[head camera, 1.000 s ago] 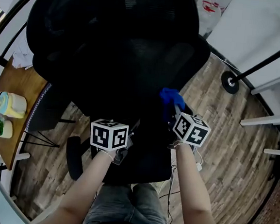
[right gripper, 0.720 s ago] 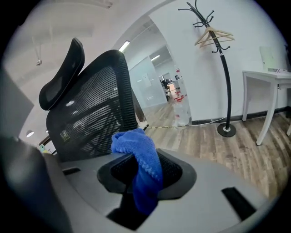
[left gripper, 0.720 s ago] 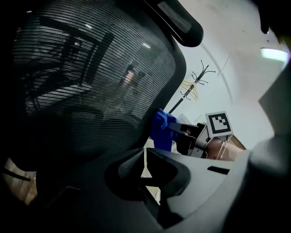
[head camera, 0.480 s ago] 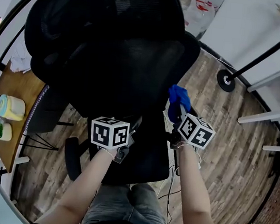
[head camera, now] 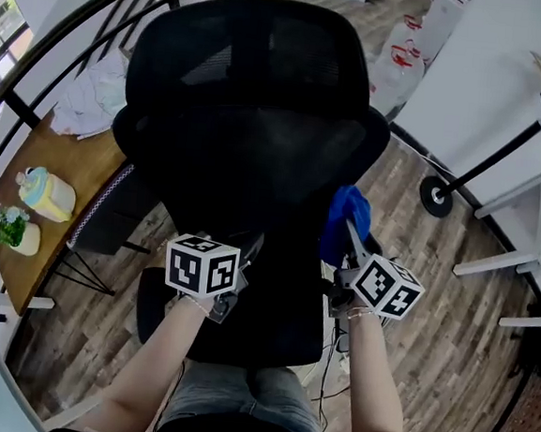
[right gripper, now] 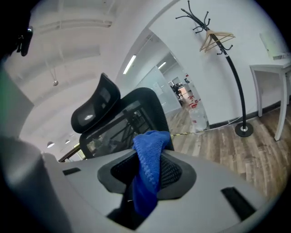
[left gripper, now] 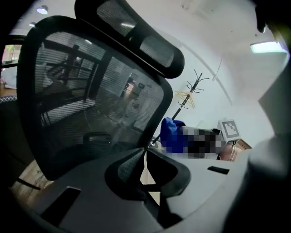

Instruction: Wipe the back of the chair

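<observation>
The black mesh chair (head camera: 260, 115) fills the head view, its back (left gripper: 86, 104) facing me and the headrest (left gripper: 136, 38) on top. My right gripper (head camera: 347, 230) is shut on a blue cloth (head camera: 345, 219) at the right edge of the chair back, low down. In the right gripper view the cloth (right gripper: 149, 166) hangs between the jaws of the right gripper (right gripper: 148, 170), with the chair (right gripper: 127, 116) just behind it. My left gripper (head camera: 249, 248) is at the lower middle of the back. In its own view the left gripper (left gripper: 145, 157) looks shut with nothing in it.
A wooden desk (head camera: 39, 171) at the left carries a yellow bottle (head camera: 46, 195) and a small plant (head camera: 10, 230). A coat stand (right gripper: 236, 77) has its base (head camera: 437, 195) on the wood floor at the right, beside a white table (head camera: 519, 223). A curved railing (head camera: 71, 24) runs behind the chair.
My right gripper with the blue cloth has slid right and down along the chair back's right edge. The chair now sits more central in the head view. The left gripper has hardly moved.
</observation>
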Action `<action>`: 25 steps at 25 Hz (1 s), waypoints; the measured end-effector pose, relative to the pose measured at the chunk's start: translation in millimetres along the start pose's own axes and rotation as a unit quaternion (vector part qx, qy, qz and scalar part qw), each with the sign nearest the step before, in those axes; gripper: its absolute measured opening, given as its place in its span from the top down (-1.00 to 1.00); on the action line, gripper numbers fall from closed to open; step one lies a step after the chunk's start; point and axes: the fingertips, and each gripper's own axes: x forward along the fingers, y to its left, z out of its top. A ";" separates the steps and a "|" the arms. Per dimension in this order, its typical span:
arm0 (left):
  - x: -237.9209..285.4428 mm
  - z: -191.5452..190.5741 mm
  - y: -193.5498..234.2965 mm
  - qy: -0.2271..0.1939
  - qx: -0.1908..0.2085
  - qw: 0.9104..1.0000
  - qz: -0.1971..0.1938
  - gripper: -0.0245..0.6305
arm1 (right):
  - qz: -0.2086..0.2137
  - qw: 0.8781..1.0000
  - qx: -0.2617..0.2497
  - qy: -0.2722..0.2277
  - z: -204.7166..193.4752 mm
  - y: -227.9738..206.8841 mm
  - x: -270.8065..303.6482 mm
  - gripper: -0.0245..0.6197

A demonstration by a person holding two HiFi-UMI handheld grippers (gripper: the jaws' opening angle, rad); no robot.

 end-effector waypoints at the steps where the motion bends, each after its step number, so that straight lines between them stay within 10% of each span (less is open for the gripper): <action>1: -8.5 3.9 -0.8 -0.005 0.006 1.000 0.002 0.85 | 0.013 1.000 -0.004 -0.002 4.5 13.5 -3.1 0.52; 16: -123.5 74.8 -51.3 -0.142 0.053 0.988 0.002 0.85 | 0.205 0.974 -0.084 -0.041 48.1 194.6 -66.7 0.57; 25: -165.6 53.9 -77.8 -0.191 0.089 0.977 0.018 0.85 | 0.255 0.961 -0.101 -0.045 27.2 233.5 -100.6 0.58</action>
